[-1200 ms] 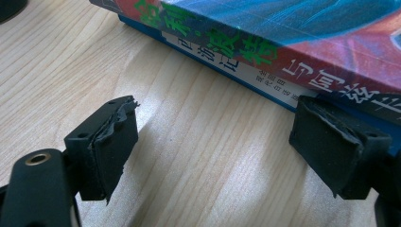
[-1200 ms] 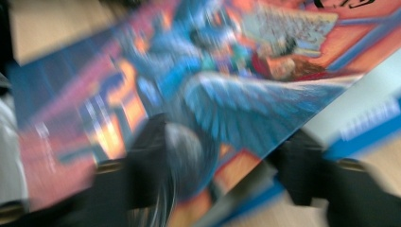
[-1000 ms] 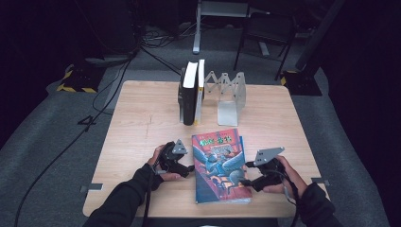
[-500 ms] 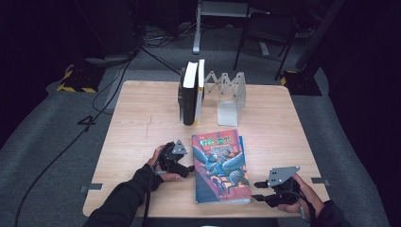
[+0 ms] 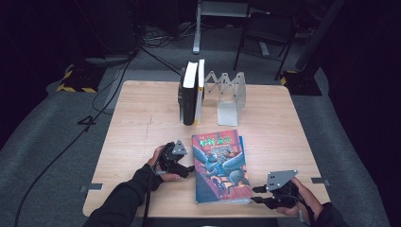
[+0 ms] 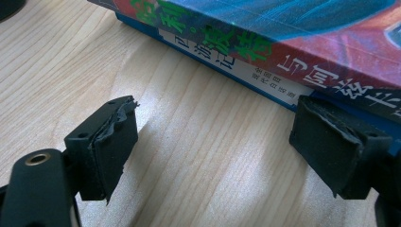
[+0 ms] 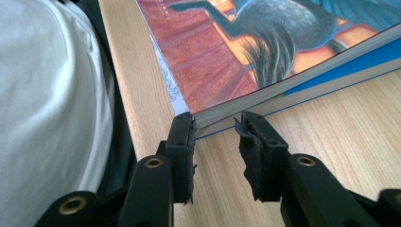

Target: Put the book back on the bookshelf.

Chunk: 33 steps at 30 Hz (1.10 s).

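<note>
While fingers narrow, right gripper [image 7: 216, 124] at book [image 7: 265, 52] corner

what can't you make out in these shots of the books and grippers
- Blue lower book: cover hidden under the red illustrated paperback, every view.
- Right gripper: jaws have just been closing at the books' near corner; contact unclear.
- Upright books in the grey metal rack: titles too small, high view.

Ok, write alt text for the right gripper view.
The right gripper points its narrowly parted jaws at the near corner of two stacked books lying flat on a wooden table, not yet gripping. A white garment is at left.
</note>
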Tool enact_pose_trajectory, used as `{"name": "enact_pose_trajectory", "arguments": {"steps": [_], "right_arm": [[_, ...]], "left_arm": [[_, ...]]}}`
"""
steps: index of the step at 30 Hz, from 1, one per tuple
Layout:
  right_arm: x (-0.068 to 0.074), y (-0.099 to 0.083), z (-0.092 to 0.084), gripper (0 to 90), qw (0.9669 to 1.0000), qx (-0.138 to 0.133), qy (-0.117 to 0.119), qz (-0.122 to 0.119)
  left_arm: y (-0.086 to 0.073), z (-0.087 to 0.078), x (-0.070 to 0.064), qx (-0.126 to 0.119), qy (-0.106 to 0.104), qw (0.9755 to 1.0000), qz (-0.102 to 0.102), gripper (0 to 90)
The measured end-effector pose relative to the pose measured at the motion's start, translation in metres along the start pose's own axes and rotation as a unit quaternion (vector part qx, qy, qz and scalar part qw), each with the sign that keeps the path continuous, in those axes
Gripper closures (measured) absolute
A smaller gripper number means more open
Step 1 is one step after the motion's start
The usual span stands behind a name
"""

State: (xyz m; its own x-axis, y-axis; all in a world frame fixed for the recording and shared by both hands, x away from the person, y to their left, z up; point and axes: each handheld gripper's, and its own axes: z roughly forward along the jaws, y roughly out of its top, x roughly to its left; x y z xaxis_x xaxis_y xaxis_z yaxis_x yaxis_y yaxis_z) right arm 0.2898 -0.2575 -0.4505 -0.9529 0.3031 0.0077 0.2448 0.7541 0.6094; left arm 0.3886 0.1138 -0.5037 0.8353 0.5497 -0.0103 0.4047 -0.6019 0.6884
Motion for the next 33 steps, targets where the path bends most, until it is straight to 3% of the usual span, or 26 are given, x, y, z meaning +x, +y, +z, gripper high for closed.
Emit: {"name": "enact_pose_trajectory", "arguments": {"steps": [12, 14, 19, 22, 26, 27, 29, 31, 33], "right_arm": [[-0.001, 0.003, -0.003, 71.1, 0.9996, -0.025, 0.008, 0.008], [-0.003, 0.004, -0.005, 67.7, 0.9989, -0.042, 0.011, 0.017], [-0.002, 0.003, -0.002, 58.3, 0.9991, -0.032, 0.024, 0.016], [-0.002, 0.004, -0.003, 51.3, 0.9984, -0.04, 0.034, 0.019], [-0.005, 0.005, -0.001, 43.5, 0.9967, -0.05, 0.05, 0.04], [-0.009, 0.005, 0.0, 40.4, 0.9952, -0.055, 0.057, 0.058], [-0.013, 0.005, 0.0, 37.1, 0.9941, -0.061, 0.049, 0.075], [-0.018, 0.006, -0.001, 37.8, 0.9912, -0.076, 0.061, 0.09], [-0.019, 0.01, 0.001, 38.0, 0.9914, -0.073, 0.056, 0.093]], "left_arm": [[0.0, 0.0, 0.0, -0.001, 0.0, 1.0, 0.001, 15.6], [0.0, 0.0, 0.0, -0.001, 0.0, 1.0, 0.001, 15.6], [0.0, 0.0, 0.0, -0.001, 0.0, 1.0, 0.001, 15.6], [0.0, 0.0, 0.0, -0.001, 0.0, 1.0, 0.001, 15.7], [0.0, 0.0, 0.0, -0.001, 0.0, 1.0, 0.001, 15.7], [0.0, 0.0, 0.0, -0.001, 0.0, 1.0, 0.0, 15.6], [0.0, 0.0, 0.0, -0.001, 0.0, 1.0, 0.0, 15.5], [0.0, 0.0, 0.0, -0.001, 0.0, 1.0, 0.0, 15.3], [0.001, 0.001, 0.001, -0.001, 0.002, 1.0, 0.0, 15.2]]}}
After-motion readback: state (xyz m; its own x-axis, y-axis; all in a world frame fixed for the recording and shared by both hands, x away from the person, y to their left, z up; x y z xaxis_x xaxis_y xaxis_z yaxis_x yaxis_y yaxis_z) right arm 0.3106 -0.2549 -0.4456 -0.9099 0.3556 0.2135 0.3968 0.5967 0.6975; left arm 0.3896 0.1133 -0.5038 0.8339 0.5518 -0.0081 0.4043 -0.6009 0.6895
